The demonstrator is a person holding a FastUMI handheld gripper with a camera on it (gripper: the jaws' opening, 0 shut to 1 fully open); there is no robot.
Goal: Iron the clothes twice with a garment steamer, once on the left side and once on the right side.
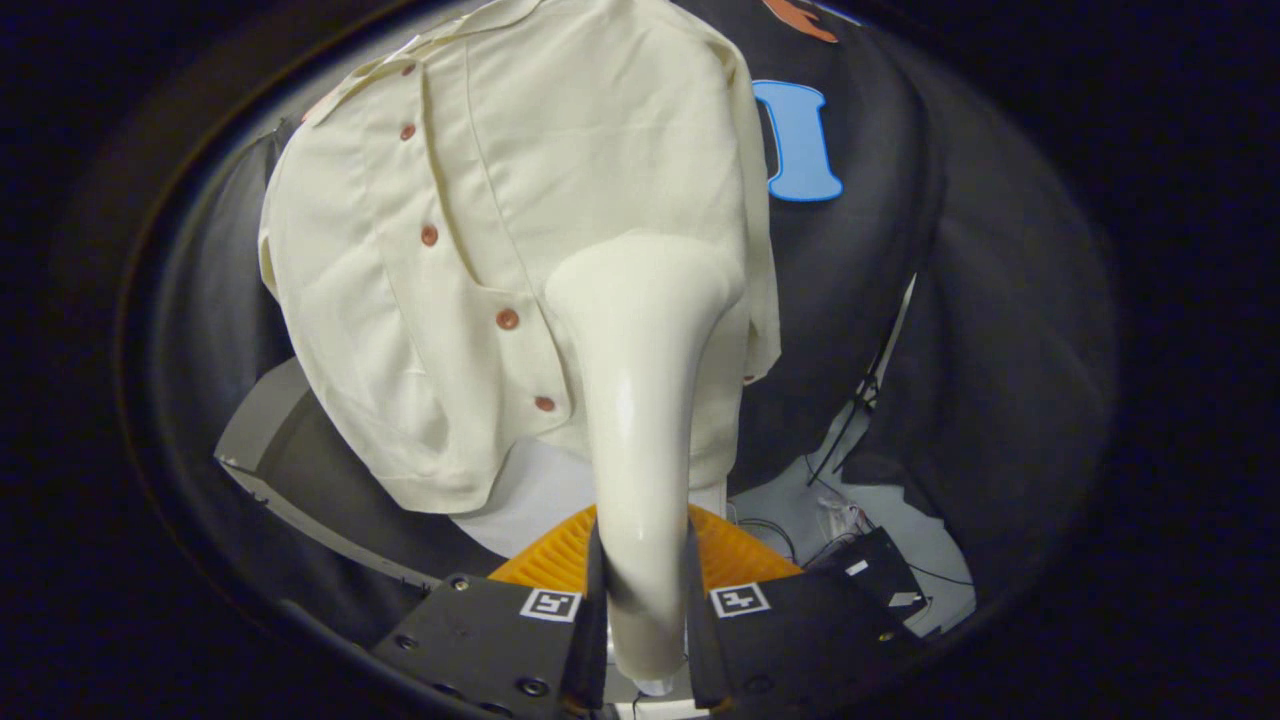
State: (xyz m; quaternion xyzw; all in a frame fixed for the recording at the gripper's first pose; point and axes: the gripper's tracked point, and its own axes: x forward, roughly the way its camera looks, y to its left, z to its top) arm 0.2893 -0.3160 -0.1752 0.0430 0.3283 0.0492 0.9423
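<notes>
The tongs (pixel 640 610) are clamped tight on the steamer (pixel 640 400), whose head sits against the lower part of the shirt (pixel 520 200), just beside the button (pixel 508 319) row on one front panel. I'd guess it's mid-pass, can't tell which, so at least the other side is probably left. Plenty of cloth above to slide along, though the hem is close below, with an orange ribbed thing (pixel 735 550) near the fingers.

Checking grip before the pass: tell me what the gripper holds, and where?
The gripper is shut on the garment steamer, clamping its handle near the lower end.
</notes>
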